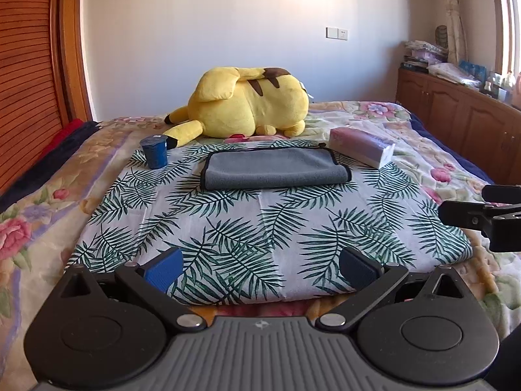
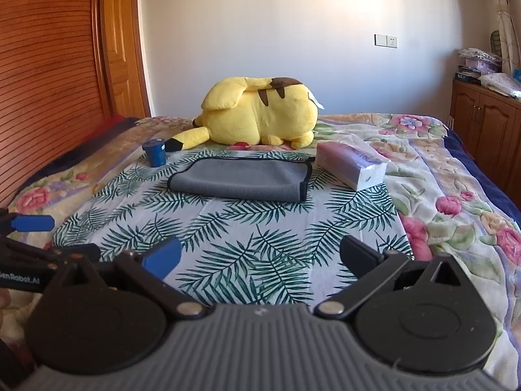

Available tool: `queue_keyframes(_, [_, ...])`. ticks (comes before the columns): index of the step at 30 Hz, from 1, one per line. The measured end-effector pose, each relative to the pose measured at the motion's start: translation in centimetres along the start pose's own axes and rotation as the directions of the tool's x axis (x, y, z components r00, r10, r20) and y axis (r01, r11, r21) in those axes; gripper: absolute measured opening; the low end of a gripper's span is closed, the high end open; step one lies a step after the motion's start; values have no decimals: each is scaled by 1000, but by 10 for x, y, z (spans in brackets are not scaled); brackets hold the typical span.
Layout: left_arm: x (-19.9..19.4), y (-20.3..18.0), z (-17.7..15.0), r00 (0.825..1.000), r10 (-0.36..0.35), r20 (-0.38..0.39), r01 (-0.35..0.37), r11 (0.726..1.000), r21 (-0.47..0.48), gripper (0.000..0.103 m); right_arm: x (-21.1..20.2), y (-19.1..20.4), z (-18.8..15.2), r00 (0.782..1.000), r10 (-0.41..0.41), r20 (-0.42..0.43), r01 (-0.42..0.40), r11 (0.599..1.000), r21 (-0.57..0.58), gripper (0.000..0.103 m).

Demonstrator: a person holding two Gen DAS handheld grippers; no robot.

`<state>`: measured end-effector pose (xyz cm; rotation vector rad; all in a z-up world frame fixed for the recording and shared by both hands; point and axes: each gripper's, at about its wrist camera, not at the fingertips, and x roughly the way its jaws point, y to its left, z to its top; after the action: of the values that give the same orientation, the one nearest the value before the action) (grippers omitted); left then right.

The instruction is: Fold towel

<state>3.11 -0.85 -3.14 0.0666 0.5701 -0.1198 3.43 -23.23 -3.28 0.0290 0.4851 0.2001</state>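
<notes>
A grey towel (image 1: 275, 168) with black edging lies folded in a flat rectangle on a palm-leaf cloth (image 1: 260, 228) on the bed; it also shows in the right wrist view (image 2: 241, 179). My left gripper (image 1: 260, 268) is open and empty, low over the near edge of the cloth, well short of the towel. My right gripper (image 2: 260, 259) is open and empty, also near the cloth's front edge. The right gripper shows at the right edge of the left wrist view (image 1: 482, 213). The left gripper shows at the left edge of the right wrist view (image 2: 32, 224).
A yellow plush toy (image 1: 250, 104) lies behind the towel. A blue cup (image 1: 154, 153) stands left of the towel and a tissue pack (image 1: 361, 146) lies right of it. A wooden cabinet (image 1: 462, 123) runs along the right, a slatted wooden door (image 1: 29, 81) on the left.
</notes>
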Motion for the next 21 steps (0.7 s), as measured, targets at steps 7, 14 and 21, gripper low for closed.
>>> queue_keyframes(7, [2,7,0,1000,11,24,-11,1000,-26,87,8,0,-7,1000,-18,0,18,1000,-10,103])
queue_keyframes(14, [-6,12,3,996,48,77,-45,998,-41,87,9,-6,-8,999,-40,15,39,999,27,103])
queue_keyframes(21, [-14,16,5,989,73,125,-68,997,-46,87,2,-9,-9,996,-55,66,52,998,42,103])
